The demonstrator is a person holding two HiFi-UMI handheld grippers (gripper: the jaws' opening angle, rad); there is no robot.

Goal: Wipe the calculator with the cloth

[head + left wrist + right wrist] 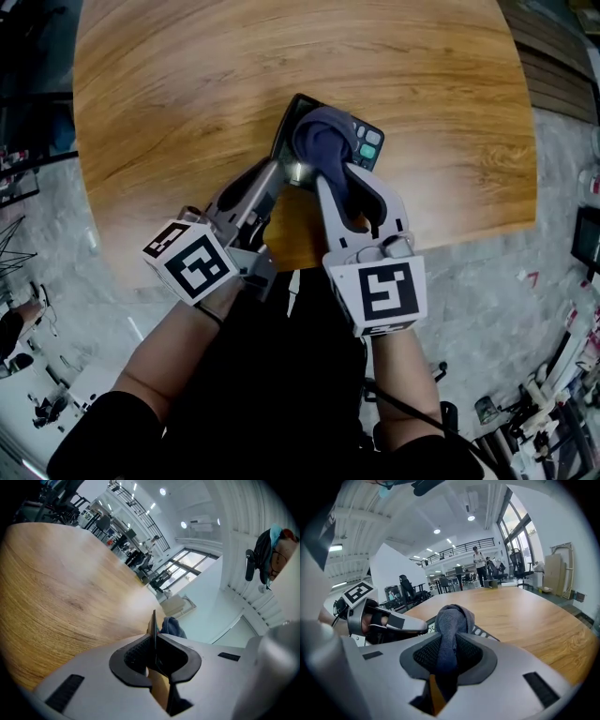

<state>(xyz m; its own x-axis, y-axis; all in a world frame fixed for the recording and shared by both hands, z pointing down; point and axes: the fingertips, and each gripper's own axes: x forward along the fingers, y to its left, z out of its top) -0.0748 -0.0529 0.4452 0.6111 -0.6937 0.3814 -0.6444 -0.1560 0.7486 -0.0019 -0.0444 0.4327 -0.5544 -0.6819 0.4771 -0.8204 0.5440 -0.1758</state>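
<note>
The calculator (370, 142) is held over the near part of the wooden tabletop (187, 94). Its near edge is clamped between the jaws of the left gripper (281, 174); in the left gripper view the thin body is seen edge-on between the ribbed pads. Whether its far edge rests on the wood cannot be told. The blue-grey cloth (323, 139) is bunched and pinched in the jaws of the right gripper (335, 180), with its free fold lying across the calculator's face.

The calculator is judged to be light, flat and stiff, with a smooth casing that could slip or pivot under sideways rubbing. A hold at the bare edge (away from the keys and the display) is therefore thought best, and only moderate pressure should be applied. The cloth is soft and limp, so it is best taken as a wad, with enough left protruding to keep the hard jaws off the keys.
</note>
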